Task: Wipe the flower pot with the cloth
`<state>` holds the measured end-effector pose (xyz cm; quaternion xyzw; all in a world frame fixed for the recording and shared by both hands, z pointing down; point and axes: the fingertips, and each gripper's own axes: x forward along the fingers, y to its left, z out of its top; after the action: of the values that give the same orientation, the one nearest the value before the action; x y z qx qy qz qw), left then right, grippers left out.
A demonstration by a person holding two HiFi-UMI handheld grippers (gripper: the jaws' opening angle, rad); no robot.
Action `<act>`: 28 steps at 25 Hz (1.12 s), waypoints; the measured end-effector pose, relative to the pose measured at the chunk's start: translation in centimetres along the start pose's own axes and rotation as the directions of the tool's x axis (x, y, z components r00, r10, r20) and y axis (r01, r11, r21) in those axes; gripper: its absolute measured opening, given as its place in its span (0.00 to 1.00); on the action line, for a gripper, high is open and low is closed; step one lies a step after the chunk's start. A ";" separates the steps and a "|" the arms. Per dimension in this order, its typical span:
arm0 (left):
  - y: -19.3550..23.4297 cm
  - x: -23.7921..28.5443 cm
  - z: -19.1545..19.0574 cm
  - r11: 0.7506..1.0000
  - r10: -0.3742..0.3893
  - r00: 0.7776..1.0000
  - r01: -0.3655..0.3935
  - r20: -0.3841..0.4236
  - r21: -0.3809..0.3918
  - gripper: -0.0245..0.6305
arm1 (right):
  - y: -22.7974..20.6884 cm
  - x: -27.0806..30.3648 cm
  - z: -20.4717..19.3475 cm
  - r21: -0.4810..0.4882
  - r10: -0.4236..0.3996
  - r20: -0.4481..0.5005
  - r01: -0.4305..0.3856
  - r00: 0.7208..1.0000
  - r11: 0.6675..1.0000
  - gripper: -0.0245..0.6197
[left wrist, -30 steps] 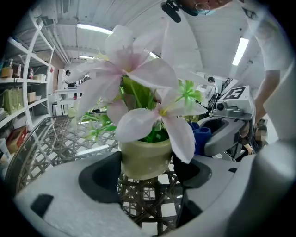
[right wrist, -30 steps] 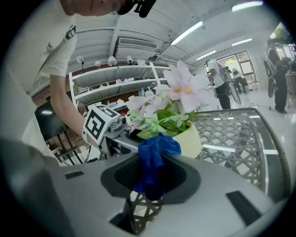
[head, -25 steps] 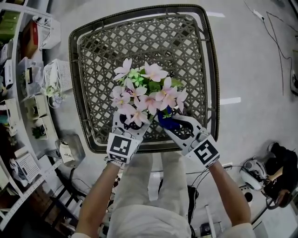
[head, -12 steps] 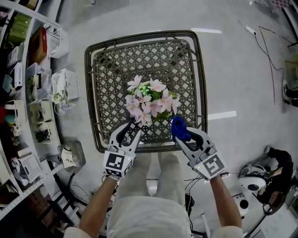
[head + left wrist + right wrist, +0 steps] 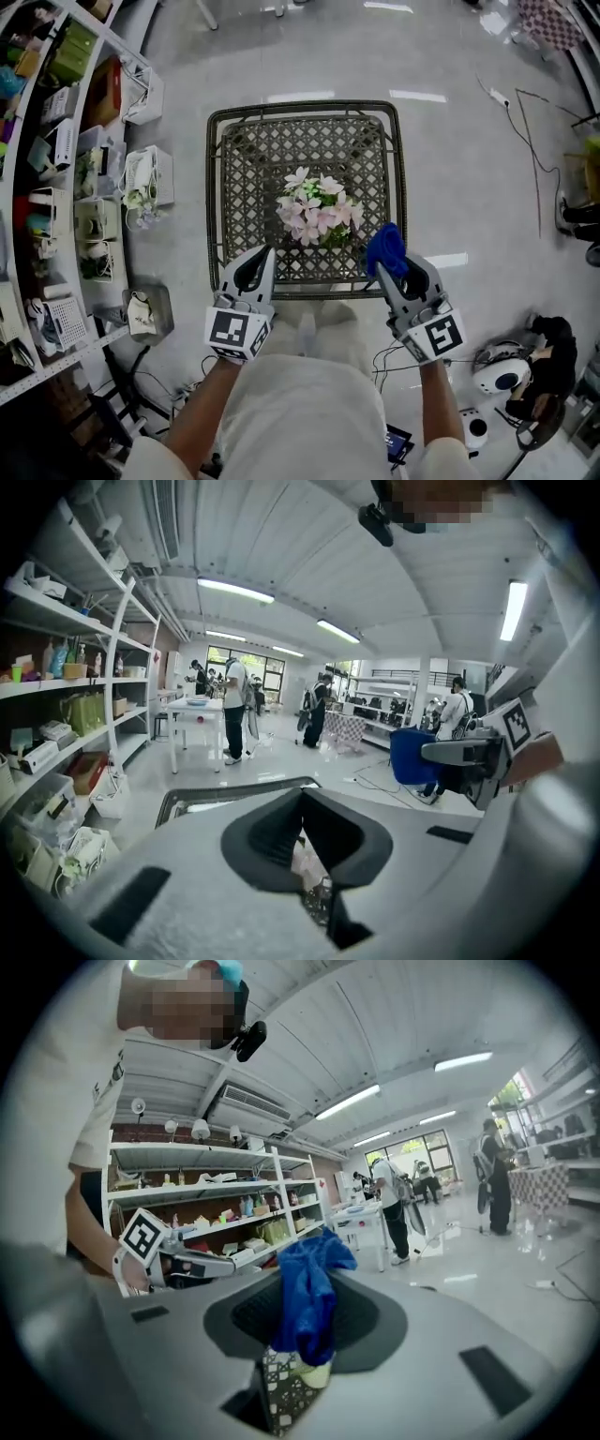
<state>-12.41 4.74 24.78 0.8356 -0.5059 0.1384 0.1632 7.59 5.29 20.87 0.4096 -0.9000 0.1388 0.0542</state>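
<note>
On the woven lattice worktop (image 5: 244, 159), near its middle and a little toward the near edge: the flower pot (image 5: 317, 211), touched by neither tool. Visible from the head view only as a crown of pink blossoms (image 5: 300, 178). Pot body hidden beneath them, so shape and colour impossible to tell. Upright, long axis vertical, flowers pointing up at the camera.

Left tool (image 5: 259, 257): jaws together, nothing between them, above the near left part of the worktop. Right tool (image 5: 388, 268): clamped on the blue cloth (image 5: 385, 246), bunched and sticking out past the tips, above the near right part. Right tool's own fingertips covered by the cloth in the head view.

In the left gripper view: closed pads filling the lower picture, only a sliver of petals and lattice visible through the slot, the pot otherwise cut off. Also there, at the right, the right tool side on with the cloth, and people (image 5: 234, 705) standing far across the room, out of sight from the head view.

In the right gripper view: cloth rising between the pads and drooping forward, a scrap of lattice and something pale below it, too little to identify. Left tool alongside, marker cube (image 5: 142, 1235) showing.

Only in the head view: shelving (image 5: 66, 187) at the left seen from above, cables (image 5: 525, 131) on the floor at the right.
</note>
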 end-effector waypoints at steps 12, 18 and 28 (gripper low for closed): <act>-2.0 -4.9 12.3 0.999 0.005 0.978 -0.012 0.206 0.033 0.07 | 2.2 -2.3 12.8 -0.102 -0.053 0.186 0.073 0.981 0.992 0.24; -3.3 -6.3 15.1 0.996 -0.053 0.968 0.035 0.243 0.079 0.07 | 3.2 -4.1 14.0 -0.094 -0.077 0.210 0.099 0.975 0.991 0.24; -5.8 -5.3 16.1 0.990 -0.098 0.971 0.074 0.217 0.117 0.07 | 2.3 -5.6 13.3 -0.096 -0.137 0.166 0.154 0.977 0.983 0.23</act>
<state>-8.53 4.84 7.28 0.8745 -0.4761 0.0642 0.0663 9.75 6.89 6.52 0.4807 -0.8752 0.0522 0.0144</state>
